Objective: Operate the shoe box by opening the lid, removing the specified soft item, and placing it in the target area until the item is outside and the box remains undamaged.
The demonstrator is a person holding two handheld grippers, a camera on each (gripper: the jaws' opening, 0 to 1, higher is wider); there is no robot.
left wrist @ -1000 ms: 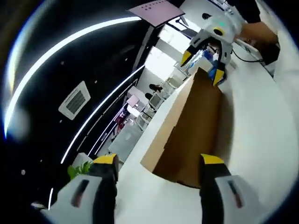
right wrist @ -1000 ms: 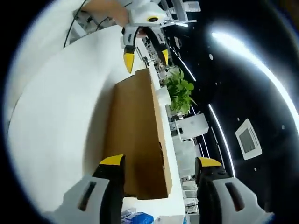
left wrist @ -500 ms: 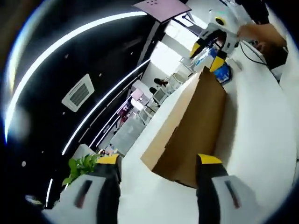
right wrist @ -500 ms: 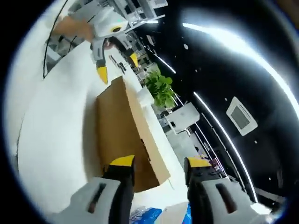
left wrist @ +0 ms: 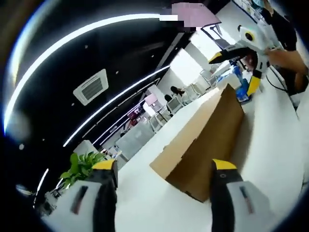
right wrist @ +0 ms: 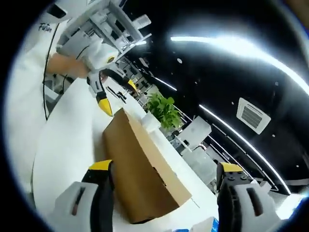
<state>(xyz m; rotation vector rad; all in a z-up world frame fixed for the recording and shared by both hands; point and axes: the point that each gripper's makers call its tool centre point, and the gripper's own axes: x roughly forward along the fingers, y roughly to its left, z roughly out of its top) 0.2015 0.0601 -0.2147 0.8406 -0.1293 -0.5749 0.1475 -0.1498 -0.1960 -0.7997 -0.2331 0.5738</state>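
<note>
Wider now, right hand-held gripper (right wrist: 164,174) spread, empty, like left one (left wrist: 164,169), flanking shoe box (right wrist: 140,174).

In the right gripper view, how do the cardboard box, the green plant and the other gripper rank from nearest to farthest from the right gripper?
1. Cardboard box: on the white table, just ahead of the right gripper.
2. Green plant: behind the box, farther back.
3. Left gripper: past the box's far end; too close to call against the plant.

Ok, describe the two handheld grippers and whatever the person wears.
Both grippers have white bodies and dark jaws capped with yellow tips. The left gripper and right gripper look alike. A thin black cable runs over the white table. The person wears a white garment with dark lettering.
</note>
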